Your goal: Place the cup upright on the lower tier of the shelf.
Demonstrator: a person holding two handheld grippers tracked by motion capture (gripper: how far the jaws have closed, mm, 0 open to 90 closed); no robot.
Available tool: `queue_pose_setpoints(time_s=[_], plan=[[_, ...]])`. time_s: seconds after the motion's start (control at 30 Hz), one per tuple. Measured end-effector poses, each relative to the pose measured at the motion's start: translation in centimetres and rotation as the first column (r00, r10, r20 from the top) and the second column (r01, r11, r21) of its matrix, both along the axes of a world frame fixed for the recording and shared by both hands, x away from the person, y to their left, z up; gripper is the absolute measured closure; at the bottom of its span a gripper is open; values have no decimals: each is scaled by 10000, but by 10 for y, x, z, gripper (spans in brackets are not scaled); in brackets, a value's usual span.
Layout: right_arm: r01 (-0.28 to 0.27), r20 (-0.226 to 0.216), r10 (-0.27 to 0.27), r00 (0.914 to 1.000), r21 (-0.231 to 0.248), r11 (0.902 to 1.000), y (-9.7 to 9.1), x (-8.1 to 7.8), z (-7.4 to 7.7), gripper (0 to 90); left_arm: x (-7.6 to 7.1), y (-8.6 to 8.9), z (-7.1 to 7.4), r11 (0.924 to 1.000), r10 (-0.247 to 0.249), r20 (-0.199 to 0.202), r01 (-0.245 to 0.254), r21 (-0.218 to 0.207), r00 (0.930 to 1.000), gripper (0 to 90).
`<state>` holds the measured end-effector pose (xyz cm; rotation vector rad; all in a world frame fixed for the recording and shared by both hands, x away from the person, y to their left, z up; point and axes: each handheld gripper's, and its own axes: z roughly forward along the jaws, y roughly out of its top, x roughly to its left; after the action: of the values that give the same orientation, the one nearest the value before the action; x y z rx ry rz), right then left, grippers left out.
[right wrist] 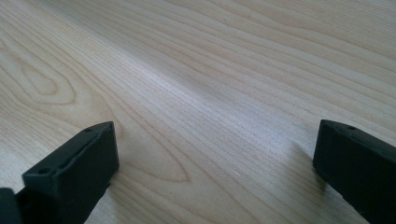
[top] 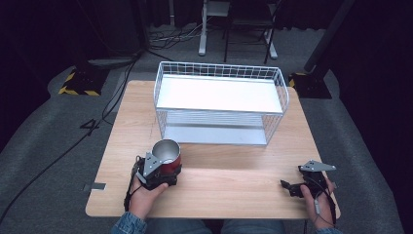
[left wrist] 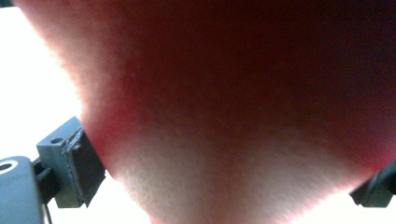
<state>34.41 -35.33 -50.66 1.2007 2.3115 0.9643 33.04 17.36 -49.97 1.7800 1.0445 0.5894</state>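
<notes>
The left hand (top: pixel 142 194) comes in from the near edge of the table (top: pixel 229 183), palm wrapped around the back of the left tongs (top: pixel 163 170), which point away from the person toward the far edge. Their jaws sit on either side of a red cup (top: pixel 167 157) and close on its wall; in the left gripper view the cup's red side (left wrist: pixel 243 107) bulges between one grey, dark-faced pad (left wrist: pixel 83 165) at the left and the tip of the other jaw at the right. The cup stands upright near the near left part of the table, round, with a shiny metal rim and inside, open at the top.

The right hand (top: pixel 319 197) rests by the near right corner, holding the right tongs (top: pixel 290 186) low and pointing left along the near edge. In the right gripper view the right tongs (right wrist: pixel 212 163) have their two matte black, blocky jaws spread wide apart over bare pale wood with flowing grain, gripping nothing.

A white wire basket rack (top: pixel 220 73) with a flat white shelf stands toward the far edge, well apart from both hands.
</notes>
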Motion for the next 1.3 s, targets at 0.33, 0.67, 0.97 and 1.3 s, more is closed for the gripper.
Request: queue_pose_setpoints(time_s=[0.33, 0.67, 0.97, 1.3], plan=[[1, 0, -1, 10000, 1, 10000, 0, 0, 0, 4, 0, -1, 2, 10000, 38, -324, -40, -89, 9995, 102], [-1, 5, 1, 10000, 3, 10000, 0, 0, 0, 3, -1, 0, 4, 9999, -115, -223, 114, -46, 9997, 102], [1, 6, -1, 10000, 2, 10000, 0, 0, 0, 3, -2, -1, 7, 9997, -142, -125, 139, -196, 9998, 104], [-1, 2, 1, 10000, 4, 10000, 0, 0, 0, 3, -3, -7, 20, 9986, -356, 493, 374, -363, 9981, 105]])
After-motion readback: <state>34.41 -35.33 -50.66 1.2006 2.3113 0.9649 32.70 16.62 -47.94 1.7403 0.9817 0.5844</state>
